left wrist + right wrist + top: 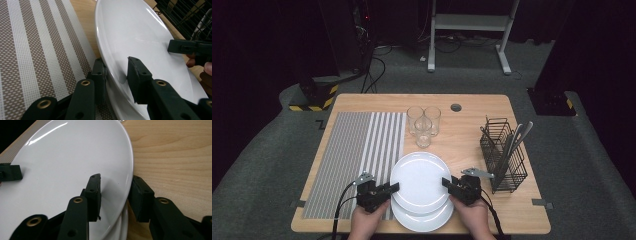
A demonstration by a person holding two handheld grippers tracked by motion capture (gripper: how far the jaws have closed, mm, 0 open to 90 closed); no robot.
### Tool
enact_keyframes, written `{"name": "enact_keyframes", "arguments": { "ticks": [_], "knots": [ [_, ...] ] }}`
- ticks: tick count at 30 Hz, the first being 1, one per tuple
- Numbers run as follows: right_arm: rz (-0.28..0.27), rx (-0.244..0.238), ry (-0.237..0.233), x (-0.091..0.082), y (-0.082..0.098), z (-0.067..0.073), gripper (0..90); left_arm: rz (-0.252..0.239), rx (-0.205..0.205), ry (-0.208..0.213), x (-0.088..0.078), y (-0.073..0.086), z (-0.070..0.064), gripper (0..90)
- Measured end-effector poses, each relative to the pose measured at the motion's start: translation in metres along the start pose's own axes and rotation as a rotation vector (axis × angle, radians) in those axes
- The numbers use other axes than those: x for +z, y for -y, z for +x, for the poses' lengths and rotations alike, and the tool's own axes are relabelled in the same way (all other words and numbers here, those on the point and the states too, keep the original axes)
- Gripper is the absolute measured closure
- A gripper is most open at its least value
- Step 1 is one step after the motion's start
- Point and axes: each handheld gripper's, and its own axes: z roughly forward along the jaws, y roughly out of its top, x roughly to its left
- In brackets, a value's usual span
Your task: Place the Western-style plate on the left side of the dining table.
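- A white top plate (419, 181) sits on a stack of white plates (422, 216) at the near edge of the wooden table (472, 102), shifted a little away from the person so that the lower ones show in front of it.
- The left gripper (393, 188) straddles the top plate's left rim, one jaw over the face and one under the edge; the jaws stand narrow, but the left gripper view does not quite show whether the pads press on it.
- The right gripper (446, 183) straddles the right rim the same way, jaws narrow and a slim gap seemingly left at the upper pad.
- A striped placemat (354, 160) lies just left of the stack.
- Three clear glasses (423, 122) stand beyond the plates.
- A black wire caddy (504, 157) with cutlery (518, 134) stands to the right.
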Motion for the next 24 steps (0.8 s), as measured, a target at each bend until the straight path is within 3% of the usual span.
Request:
{"name": "enact_keyframes", "arguments": {
  "ticks": [6,10,15,24],
  "knots": [
    [-0.022,0.005,0.019,0.007,-0.012,-0.004,66.0,-0.014,0.007,0.011,0.014,-0.010,0.002,69.0],
    [-0.047,0.030,-0.001,0.011,-0.016,-0.012,67.5,-0.016,0.001,0.015,0.020,-0.011,0.007,67.9],
    [-0.017,0.042,-0.004,0.010,-0.014,-0.012,60.6,-0.031,0.028,0.012,0.019,-0.008,0.005,68.2],
    [0.014,0.052,-0.026,0.001,0.000,-0.008,53.8,-0.035,0.026,0.016,0.019,-0.008,0.006,68.4]
  ]
}}
